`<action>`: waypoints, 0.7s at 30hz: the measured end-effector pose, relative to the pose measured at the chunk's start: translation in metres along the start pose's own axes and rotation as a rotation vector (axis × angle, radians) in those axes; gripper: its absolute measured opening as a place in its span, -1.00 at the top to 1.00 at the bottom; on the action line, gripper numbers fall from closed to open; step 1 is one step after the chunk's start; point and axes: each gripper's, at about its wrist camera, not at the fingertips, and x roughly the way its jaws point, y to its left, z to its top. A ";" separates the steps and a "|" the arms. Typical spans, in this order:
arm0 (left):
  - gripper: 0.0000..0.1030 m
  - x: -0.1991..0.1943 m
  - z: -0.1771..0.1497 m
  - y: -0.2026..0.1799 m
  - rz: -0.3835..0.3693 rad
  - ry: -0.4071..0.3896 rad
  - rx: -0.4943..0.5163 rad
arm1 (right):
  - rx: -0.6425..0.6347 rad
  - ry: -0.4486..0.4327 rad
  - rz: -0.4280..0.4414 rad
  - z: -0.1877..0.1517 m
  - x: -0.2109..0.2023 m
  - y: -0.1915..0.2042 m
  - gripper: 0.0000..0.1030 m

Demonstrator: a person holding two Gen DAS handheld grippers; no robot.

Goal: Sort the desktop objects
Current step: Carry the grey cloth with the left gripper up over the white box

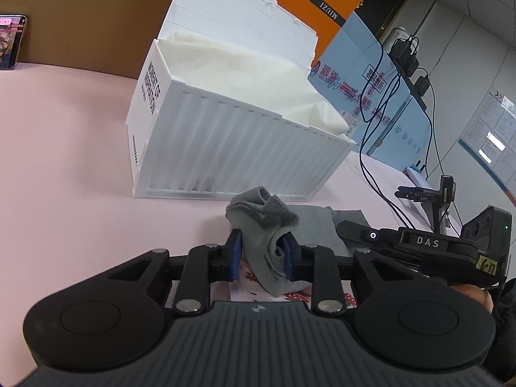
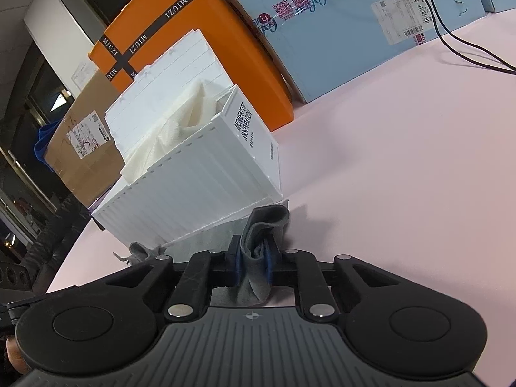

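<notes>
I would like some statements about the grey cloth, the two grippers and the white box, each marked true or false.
1. The left gripper is shut on the grey cloth. True.
2. The right gripper is open and holds nothing. False: it is shut on the same grey cloth.
3. The white box has its lid closed. False: the lid stands open behind it, and white foam shows inside.
4. An orange box stands behind the white box. True.
5. The grey cloth lies inside the white box. False: it is in front of the box, over the pink table.
</notes>
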 end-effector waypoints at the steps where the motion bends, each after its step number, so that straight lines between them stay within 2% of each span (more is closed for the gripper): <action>1: 0.62 -0.002 0.001 0.000 -0.003 -0.005 -0.001 | -0.002 -0.002 0.005 0.000 -0.001 0.001 0.77; 11: 0.67 -0.019 0.012 -0.012 -0.047 -0.067 0.035 | -0.035 -0.072 0.085 0.013 -0.020 0.019 0.78; 21: 0.67 -0.049 0.041 -0.029 -0.074 -0.215 0.113 | -0.122 -0.182 0.183 0.042 -0.035 0.056 0.78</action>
